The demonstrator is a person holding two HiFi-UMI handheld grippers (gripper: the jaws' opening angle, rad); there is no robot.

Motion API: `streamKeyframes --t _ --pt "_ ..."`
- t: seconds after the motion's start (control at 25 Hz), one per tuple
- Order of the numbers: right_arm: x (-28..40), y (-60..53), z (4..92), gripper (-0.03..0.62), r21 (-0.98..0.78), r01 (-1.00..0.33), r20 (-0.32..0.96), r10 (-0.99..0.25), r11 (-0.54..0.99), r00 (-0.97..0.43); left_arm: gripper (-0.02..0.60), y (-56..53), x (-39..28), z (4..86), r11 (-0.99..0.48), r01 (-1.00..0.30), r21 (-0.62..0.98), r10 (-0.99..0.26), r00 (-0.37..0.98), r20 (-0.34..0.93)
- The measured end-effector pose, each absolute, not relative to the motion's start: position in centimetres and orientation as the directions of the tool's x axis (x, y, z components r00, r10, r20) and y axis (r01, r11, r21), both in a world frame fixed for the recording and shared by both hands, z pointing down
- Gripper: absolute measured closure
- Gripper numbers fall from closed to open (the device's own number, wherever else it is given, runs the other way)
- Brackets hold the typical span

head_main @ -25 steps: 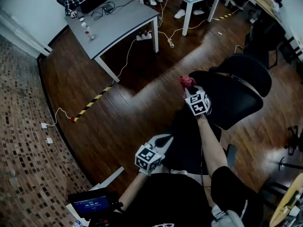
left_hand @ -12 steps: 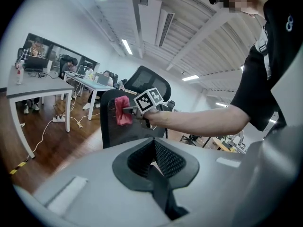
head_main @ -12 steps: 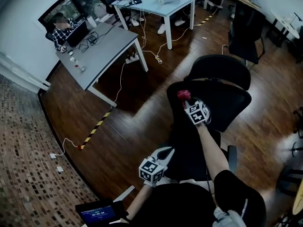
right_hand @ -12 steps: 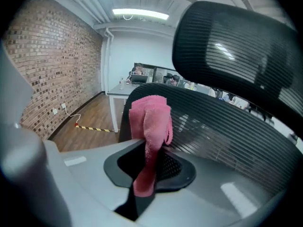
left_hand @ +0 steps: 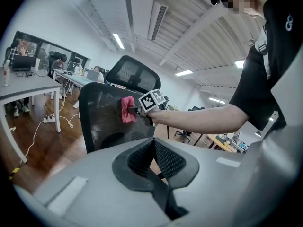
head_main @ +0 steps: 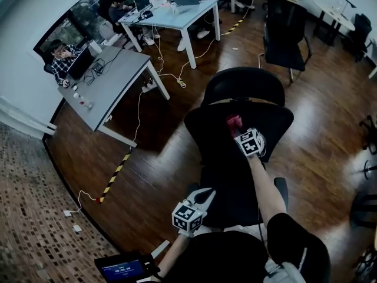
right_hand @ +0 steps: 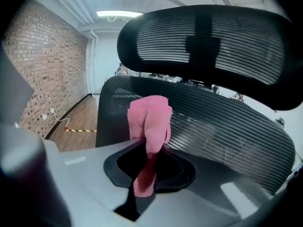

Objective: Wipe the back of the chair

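Jaws of right gripper (head_main: 239, 131) clamp pink cloth (right_hand: 149, 117) against chair back (head_main: 272, 121); left gripper (head_main: 204, 196) closed, empty.

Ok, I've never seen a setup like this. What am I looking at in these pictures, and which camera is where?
There is no robot here. A person holds a two-jaw gripper in each hand. The wide picture comes from a camera on the person's head that looks steeply down. The other two come from cameras that ride on the grippers, each looking along its own jaws.

The right gripper is shut on a pink cloth. It holds the cloth at the mesh back of a black office chair, below the headrest. I cannot tell whether the cloth presses the mesh.

The left gripper hangs low near the seat's edge, with its jaws together and nothing between them. The cubes with square markers are parts of the grippers. A grey desk stands nearby on the wooden floor.
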State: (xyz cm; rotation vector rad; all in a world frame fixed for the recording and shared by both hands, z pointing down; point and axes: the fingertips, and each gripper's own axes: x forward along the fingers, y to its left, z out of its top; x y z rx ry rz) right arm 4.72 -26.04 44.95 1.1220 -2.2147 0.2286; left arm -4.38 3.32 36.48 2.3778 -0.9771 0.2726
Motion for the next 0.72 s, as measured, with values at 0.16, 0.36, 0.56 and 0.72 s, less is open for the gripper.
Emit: streamKeyframes --t 0.16,0.36,0.56,0.72 --pt "8.3 -26.1 44.9 0.551 0.125 -0.804 0.609 -0.684 0.582 -0.401 0.588 3.6 -2.7 36.5 -0.600 -0.683 0.418 -0.565 0.731 0.383" --pt "12.7 -26.0 44.9 0.551 0.128 -0.833 0.611 -0.705 0.538 -0.361 0.588 3.6 -0.5 36.6 -0.620 -0.663 0.419 -0.540 0.748 0.386" --pt "17.6 -25.6 44.8 0.551 0.130 -0.865 0.619 -0.721 0.484 -0.311 0.588 3.7 1.9 36.2 -0.639 -0.643 0.422 -0.518 0.765 0.382" --pt "21.7 -25.5 44.8 0.551 0.137 -0.893 0.626 -0.736 0.428 -0.257 0.588 3.9 3.5 35.8 -0.656 -0.627 0.419 -0.501 0.778 0.380"
